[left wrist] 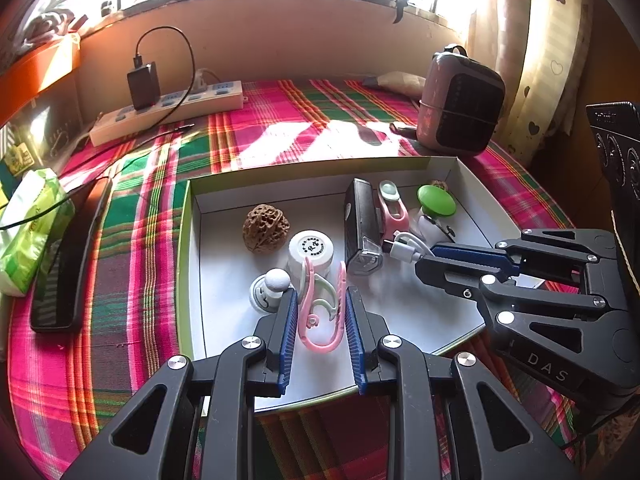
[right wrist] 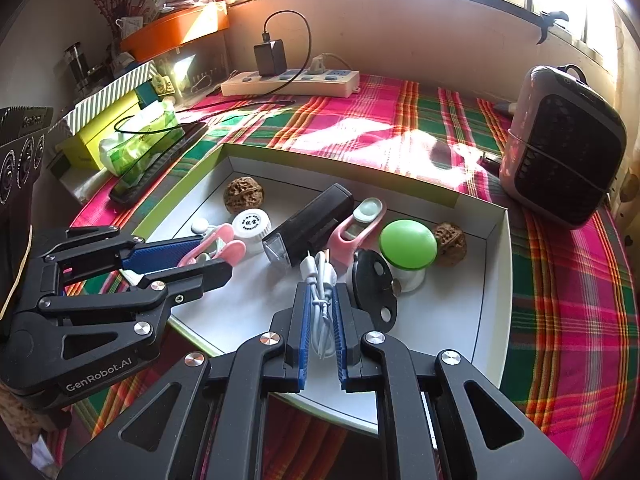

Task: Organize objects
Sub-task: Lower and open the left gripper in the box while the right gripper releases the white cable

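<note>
Filling most of the plaid table (left wrist: 280,128), the white tray (left wrist: 224,280) already holds the black light (left wrist: 360,224), green knob (right wrist: 407,243), two walnuts and a white cap (left wrist: 311,249), so the sorting looks well along. The left gripper (left wrist: 322,300) pinches a pink clip (left wrist: 320,312) over the tray; the right gripper (right wrist: 323,304) pinches a white cable (right wrist: 320,300), both seemingly yet to be set down.

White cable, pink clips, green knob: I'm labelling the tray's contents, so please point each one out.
white cable (right wrist: 320,312), right wrist view, on the coiled bundle between the pads.
pink clips (left wrist: 320,312), left wrist view, on the loops between the pads.
green knob (right wrist: 408,243), right wrist view, on its domed top.
</note>
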The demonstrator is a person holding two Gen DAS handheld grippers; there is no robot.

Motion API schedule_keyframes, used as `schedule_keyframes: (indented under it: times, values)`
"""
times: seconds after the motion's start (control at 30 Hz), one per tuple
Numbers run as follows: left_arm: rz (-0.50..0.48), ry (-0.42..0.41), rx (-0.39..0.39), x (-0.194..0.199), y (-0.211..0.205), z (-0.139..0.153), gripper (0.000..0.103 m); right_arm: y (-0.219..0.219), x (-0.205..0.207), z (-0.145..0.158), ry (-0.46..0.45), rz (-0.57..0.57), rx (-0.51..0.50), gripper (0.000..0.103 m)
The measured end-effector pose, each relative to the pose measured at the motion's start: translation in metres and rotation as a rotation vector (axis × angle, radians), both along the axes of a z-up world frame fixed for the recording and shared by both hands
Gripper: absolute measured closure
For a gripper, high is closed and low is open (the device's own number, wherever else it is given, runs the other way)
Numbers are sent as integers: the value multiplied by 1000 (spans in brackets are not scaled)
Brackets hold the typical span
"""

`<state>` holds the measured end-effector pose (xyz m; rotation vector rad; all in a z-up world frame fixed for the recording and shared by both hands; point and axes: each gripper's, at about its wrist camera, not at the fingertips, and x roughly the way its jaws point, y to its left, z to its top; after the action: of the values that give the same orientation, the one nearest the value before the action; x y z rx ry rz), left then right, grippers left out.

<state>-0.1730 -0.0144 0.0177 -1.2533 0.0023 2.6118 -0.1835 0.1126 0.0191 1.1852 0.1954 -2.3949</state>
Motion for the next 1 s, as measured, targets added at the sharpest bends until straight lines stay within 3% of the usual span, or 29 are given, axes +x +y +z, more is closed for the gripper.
schedule_keyframes:
  times: [1.0]
  values:
    - [2, -22, -8, -6, 4, -7, 81, -7, -2, -3, 17, -6, 46, 91]
